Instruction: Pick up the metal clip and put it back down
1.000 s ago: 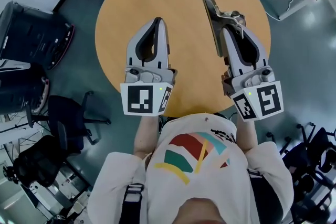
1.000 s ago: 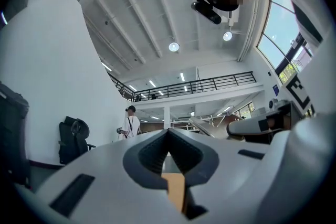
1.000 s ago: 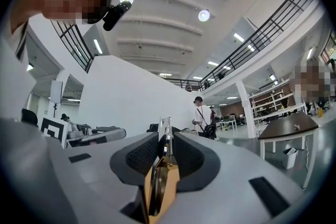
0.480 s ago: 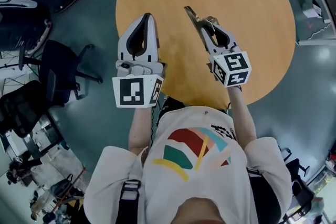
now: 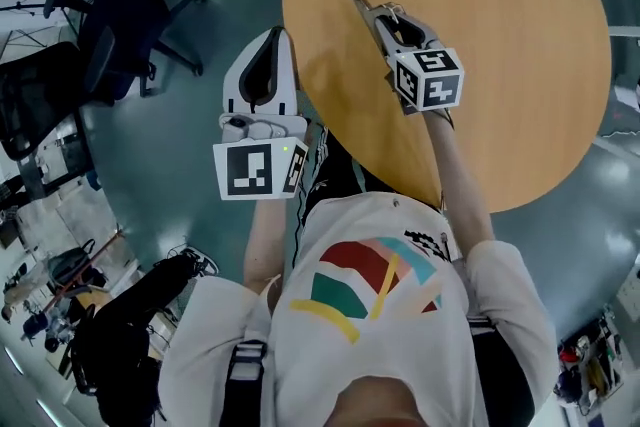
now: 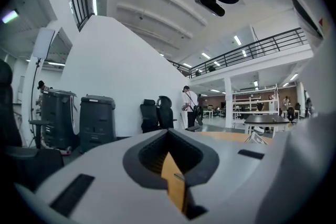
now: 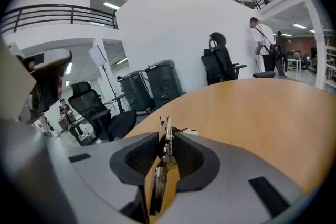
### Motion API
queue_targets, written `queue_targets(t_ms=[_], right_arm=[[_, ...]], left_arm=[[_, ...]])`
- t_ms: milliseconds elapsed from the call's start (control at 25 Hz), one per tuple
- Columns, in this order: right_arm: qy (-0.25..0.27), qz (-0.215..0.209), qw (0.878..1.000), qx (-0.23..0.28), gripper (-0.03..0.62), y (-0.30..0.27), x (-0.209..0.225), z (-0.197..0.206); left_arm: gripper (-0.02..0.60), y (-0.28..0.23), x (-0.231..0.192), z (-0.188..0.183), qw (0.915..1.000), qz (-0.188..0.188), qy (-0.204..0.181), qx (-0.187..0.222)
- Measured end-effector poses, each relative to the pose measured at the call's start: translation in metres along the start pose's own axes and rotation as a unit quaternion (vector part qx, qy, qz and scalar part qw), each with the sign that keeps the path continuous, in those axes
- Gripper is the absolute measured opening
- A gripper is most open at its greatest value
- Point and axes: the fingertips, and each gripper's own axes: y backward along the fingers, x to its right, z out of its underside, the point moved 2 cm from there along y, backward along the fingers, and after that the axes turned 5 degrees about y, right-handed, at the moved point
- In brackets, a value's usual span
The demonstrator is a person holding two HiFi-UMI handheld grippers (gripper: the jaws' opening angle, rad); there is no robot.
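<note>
The metal clip (image 5: 360,1) is a long, thin, silvery piece with a spring. My right gripper (image 5: 388,19) is shut on it above the near left part of the round wooden table (image 5: 510,35), and its tip pokes out past the fingers. In the right gripper view the clip (image 7: 165,140) stands edge-on between the jaws of the right gripper (image 7: 167,132), over the table (image 7: 252,107). My left gripper (image 5: 274,37) hangs off the table's left edge, over the floor, shut with nothing in it. In its own view the left gripper (image 6: 169,134) has its jaws together.
Black office chairs (image 5: 125,15) stand on the grey floor at the upper left. A dark bag (image 5: 125,335) lies at the lower left. Dark bins (image 6: 97,120) and chairs (image 6: 157,115) line a white wall, and a person (image 6: 189,105) stands farther off.
The right gripper, still holding the clip, has moved to the table's left side. The left gripper has gone from over the table to over the floor. The table now lies further right.
</note>
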Motion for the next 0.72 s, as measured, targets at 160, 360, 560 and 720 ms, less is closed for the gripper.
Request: queue_targets(t_ms=[160, 360, 560, 720], right_arm=[[0.009, -0.034, 0.999, -0.016, 0.100, -0.055, -0.036, 0.003], [0.015, -0.052, 0.998, -0.039, 0.100, -0.108, -0.069, 0.019], [0.023, -0.056, 0.997, -0.047, 0.101, -0.120, -0.070, 0.028], [0.043, -0.045, 0.997, -0.046, 0.123, -0.118, -0.067, 0.031]], left_arm=[[0.037, 0.015, -0.040, 0.019, 0.9992, -0.037, 0.007, -0.014], [0.037, 0.032, -0.084, 0.044, 0.9977, -0.062, 0.021, -0.020], [0.037, 0.028, -0.087, 0.050, 0.9979, -0.052, 0.032, -0.020], [0.037, 0.022, -0.083, 0.052, 0.9985, -0.042, 0.030, -0.019]])
